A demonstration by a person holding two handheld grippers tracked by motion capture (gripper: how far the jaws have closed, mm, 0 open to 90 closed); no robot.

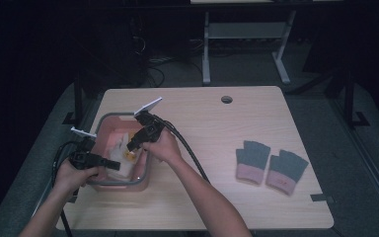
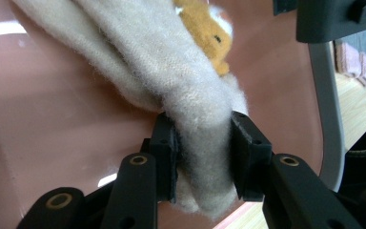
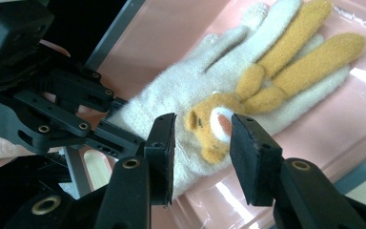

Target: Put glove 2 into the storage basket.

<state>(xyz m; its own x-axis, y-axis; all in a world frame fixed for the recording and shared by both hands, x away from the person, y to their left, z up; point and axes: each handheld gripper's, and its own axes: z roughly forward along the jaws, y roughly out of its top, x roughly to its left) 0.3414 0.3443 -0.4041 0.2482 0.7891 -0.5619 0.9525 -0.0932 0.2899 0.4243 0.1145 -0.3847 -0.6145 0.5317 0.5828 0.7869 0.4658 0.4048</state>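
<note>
High view: both claws work inside the pink bin (image 1: 109, 129) at the table's (image 1: 217, 128) left. Left gripper view: left claw (image 2: 202, 152) clamps the cream glove's (image 2: 171, 62) cuff. Right gripper view: right claw (image 3: 201, 148) — jaws parted, pads clear — straddles the glove's (image 3: 171, 105) orange animal patch (image 3: 212, 129).

Cream fuzzy glove (image 3: 205, 95) w/ orange animal face, flat in pink tub (image 1: 106, 136).
</note>
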